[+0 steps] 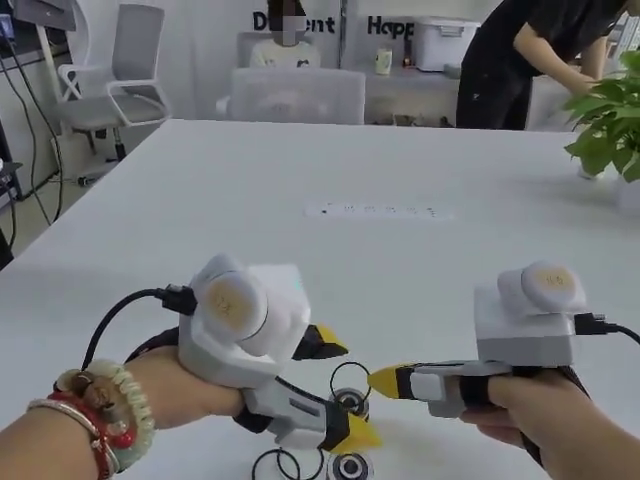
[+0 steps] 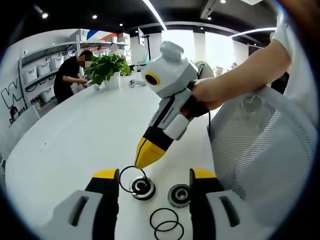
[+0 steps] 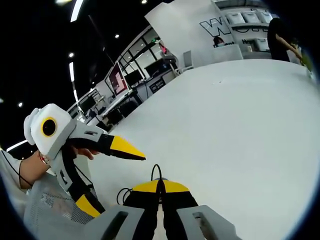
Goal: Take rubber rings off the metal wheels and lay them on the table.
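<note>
the rubber ring (image 2: 131, 167), judged light and stretchy, is pinched at its edge by the closed right gripper (image 2: 142, 160) over the metal wheel (image 2: 143, 188) on the table (image 2: 75, 145); the jaws of the left gripper (image 2: 155, 176) are spread astride it.

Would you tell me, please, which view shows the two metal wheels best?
The left gripper view: both metal wheels sit whole between the open tips of the left claw. The head view catches them smaller, one crowded by claw tips, one cut by the bottom edge. In the right gripper view the right claw blocks that spot.
</note>
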A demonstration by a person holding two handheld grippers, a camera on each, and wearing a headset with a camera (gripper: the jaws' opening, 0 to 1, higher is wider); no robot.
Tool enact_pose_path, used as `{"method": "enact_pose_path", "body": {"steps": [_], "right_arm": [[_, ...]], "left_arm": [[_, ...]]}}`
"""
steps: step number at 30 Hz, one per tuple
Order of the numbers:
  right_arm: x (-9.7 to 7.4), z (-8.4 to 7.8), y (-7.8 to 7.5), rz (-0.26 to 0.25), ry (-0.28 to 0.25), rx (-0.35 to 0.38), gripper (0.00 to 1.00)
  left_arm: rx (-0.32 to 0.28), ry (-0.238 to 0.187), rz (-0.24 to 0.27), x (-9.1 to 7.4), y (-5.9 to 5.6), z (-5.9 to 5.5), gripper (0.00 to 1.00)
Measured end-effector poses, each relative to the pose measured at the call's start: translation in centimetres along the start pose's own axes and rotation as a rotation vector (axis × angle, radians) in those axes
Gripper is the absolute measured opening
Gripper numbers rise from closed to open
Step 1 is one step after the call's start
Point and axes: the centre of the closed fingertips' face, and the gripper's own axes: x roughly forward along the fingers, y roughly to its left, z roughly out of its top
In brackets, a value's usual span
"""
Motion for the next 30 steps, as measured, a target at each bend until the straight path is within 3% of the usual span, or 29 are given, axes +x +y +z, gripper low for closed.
{"method": "enact_pose_path", "body": {"steps": [7,16,25,30], "right_arm": [[0.0,0.1,0.3,0.01,-0.006,0.004,0.0],[0.1,0.3,0.8,0.025,-0.01,-0.001,0.0],[0.4,0.4,1.7,0.052,-0.007,-0.015,0.0],[0.5,0.3,2.1,0.065,-0.001,-0.02,0.0]], "left_arm": [[-0.011,-0.015,-0.005,-1.4,-0.3,1.0,0.62],[-0.015,-0.042,0.055,-4.5,0.3,1.5,0.62],[-0.075,-0.053,0.152,-8.2,0.7,-0.7,0.65],[-0.105,-0.062,0.171,-9.6,0.2,-1.9,0.66]]}}
